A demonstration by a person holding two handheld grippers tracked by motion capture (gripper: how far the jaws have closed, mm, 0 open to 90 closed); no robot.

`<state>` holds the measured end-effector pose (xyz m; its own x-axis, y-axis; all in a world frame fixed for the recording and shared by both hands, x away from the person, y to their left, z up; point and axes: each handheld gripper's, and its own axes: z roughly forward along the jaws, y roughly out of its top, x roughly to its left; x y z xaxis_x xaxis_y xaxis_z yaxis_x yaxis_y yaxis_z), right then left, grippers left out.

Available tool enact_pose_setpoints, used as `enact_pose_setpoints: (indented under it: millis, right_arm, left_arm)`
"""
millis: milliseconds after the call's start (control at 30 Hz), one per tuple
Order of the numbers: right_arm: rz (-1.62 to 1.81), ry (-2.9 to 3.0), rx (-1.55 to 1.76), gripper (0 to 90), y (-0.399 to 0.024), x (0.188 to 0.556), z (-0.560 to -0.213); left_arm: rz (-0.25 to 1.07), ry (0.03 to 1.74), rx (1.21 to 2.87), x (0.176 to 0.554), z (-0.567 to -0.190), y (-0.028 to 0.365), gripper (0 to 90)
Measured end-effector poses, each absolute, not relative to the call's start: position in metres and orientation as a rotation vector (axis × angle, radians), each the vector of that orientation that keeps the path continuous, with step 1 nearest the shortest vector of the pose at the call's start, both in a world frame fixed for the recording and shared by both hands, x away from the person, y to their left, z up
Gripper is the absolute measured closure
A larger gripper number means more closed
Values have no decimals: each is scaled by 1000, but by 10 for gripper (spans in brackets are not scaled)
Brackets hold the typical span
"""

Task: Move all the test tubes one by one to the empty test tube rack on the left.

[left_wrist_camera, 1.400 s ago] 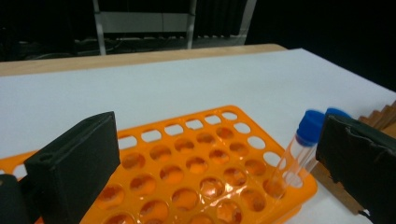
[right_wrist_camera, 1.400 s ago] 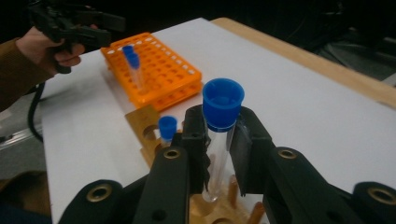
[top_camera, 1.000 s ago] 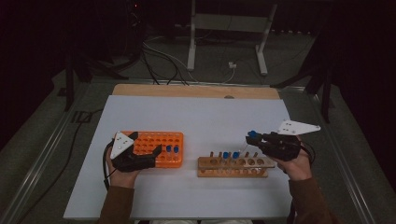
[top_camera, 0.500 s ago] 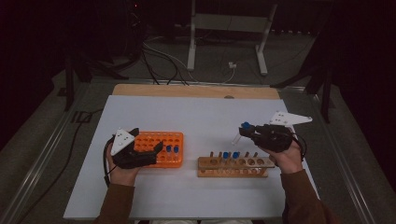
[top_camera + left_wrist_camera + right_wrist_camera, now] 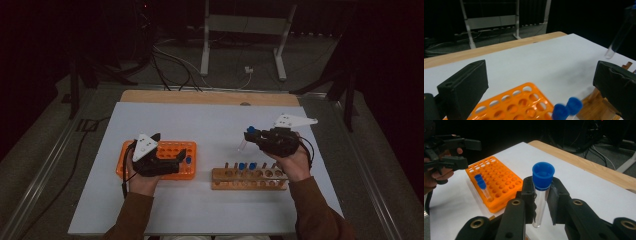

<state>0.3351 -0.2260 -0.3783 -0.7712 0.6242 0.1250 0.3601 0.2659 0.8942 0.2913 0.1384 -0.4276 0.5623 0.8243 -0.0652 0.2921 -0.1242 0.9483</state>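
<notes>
My right gripper [image 5: 250, 135] is shut on a clear test tube with a blue cap [image 5: 243, 144], held tilted above the table behind a wooden tube rack [image 5: 250, 178]. In the right gripper view the pads clamp the tube [image 5: 543, 173] just under its cap. My left gripper [image 5: 172, 148] stands open over an orange tube rack [image 5: 167, 148], nothing between its fingers. In the left gripper view its wide jaws frame the orange rack [image 5: 519, 105] and two blue caps [image 5: 567, 107]. The held tube [image 5: 617, 40] hangs at the far right there.
The wooden rack holds a few blue-capped tubes [image 5: 241, 166]. The orange rack [image 5: 496, 182] carries two capped tubes [image 5: 481, 183] at one edge. Everything rests on a white table [image 5: 200, 125] with a wooden strip [image 5: 210, 97] at the back. Cables and a metal stand [image 5: 245, 25] lie beyond.
My right gripper has carried the tube leftward and a little higher, away from the wooden rack. My left gripper has shifted slightly over the orange rack.
</notes>
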Motion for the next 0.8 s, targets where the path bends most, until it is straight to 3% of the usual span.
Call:
enact_pose_setpoints:
  millis: [567,800]
  right_arm:
    - [1503,2322,933,768,-189,348,-384]
    - [1505,2339,915,768,-178,349,-382]
  left_arm:
    - [484,854,1715,311,-420,77,15]
    - [444,826,1763,315,-420,54,81]
